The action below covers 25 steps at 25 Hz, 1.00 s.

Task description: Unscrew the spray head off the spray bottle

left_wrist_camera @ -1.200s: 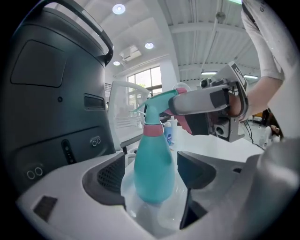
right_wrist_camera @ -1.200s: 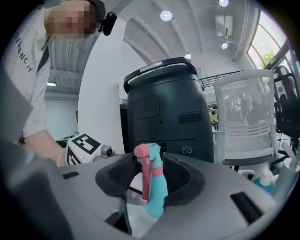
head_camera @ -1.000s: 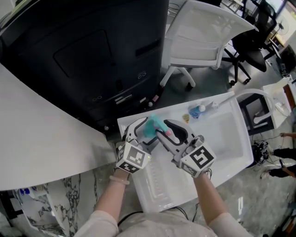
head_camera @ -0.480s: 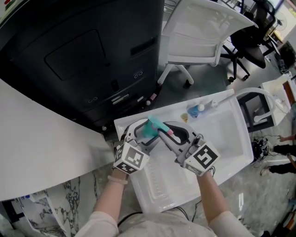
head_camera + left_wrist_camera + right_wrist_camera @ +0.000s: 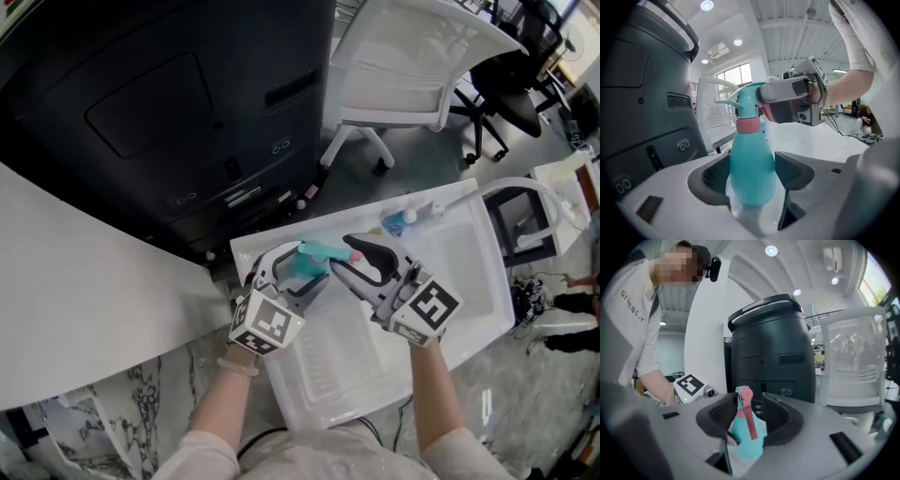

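Taking hold for a turn, it seems: left tongs [image 5: 298, 267] clamp the spray bottle [image 5: 752, 164]; right tongs [image 5: 749, 411], just opening, stand loose around the spray head [image 5: 744, 397]. Next they must close and twist.

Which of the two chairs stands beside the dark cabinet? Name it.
The white chair, right next to the dark cabinet; the black chair stands farther off.

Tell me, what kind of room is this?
Probably an office or a lab-like workroom. There is a white swivel chair and a black office chair on wheels, a big dark machine cabinet, and a white work table.
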Available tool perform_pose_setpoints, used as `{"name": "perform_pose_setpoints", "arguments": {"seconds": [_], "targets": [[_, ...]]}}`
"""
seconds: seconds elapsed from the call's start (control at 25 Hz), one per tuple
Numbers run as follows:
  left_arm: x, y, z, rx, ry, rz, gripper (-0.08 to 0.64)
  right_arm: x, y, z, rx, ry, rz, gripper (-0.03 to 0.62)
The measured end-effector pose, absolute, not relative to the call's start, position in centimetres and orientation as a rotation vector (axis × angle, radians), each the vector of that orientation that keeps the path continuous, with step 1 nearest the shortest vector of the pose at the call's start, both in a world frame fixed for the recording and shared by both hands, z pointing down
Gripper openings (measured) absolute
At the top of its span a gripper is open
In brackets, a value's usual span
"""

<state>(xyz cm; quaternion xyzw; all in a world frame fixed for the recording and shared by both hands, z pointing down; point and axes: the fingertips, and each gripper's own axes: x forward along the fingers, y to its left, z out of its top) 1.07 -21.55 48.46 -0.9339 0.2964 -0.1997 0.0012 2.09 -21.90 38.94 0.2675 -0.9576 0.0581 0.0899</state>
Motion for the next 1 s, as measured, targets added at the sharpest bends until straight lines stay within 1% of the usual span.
{"name": "perform_pose_setpoints", "arguments": {"seconds": [0.12,0.2,0.28,0.48,0.6,0.72,0.96,1.0], "targets": [[1.0,-21.6,48.6,-2.938,0.949,-0.628,0.304,4.0,-21.0,37.7,1.112,-2.840,0.089,0.156],[1.0,-21.6,48.6,-2.942,0.956,-0.631,0.304,4.7,-19.9,37.3,1.216,-2.840,0.110,0.150],[1.0,-21.6,48.6,-2.943,0.962,-0.630,0.304,4.4,-18.7,37.1,1.211,-2.864,0.173,0.118],[0.9,-21.6,48.6,-2.945,0.977,-0.622,0.304,2.8,-18.2,37.9,1.189,-2.848,0.219,0.120],[0.9,-21.6,48.6,-2.948,0.979,-0.620,0.304,2.5,-18.8,38.2,1.226,-2.812,0.221,0.153],[1.0,-21.6,48.6,-2.945,0.978,-0.619,0.304,2.4,-19.5,38.2,1.272,-2.794,0.240,0.167],[1.0,-21.5,48.5,-2.947,0.971,-0.617,0.304,1.1,-20.2,38.2,1.221,-2.811,0.255,0.252],[1.0,-21.5,48.5,-2.947,0.971,-0.617,0.304,0.7,-20.2,38.4,1.197,-2.815,0.269,0.258]]}}
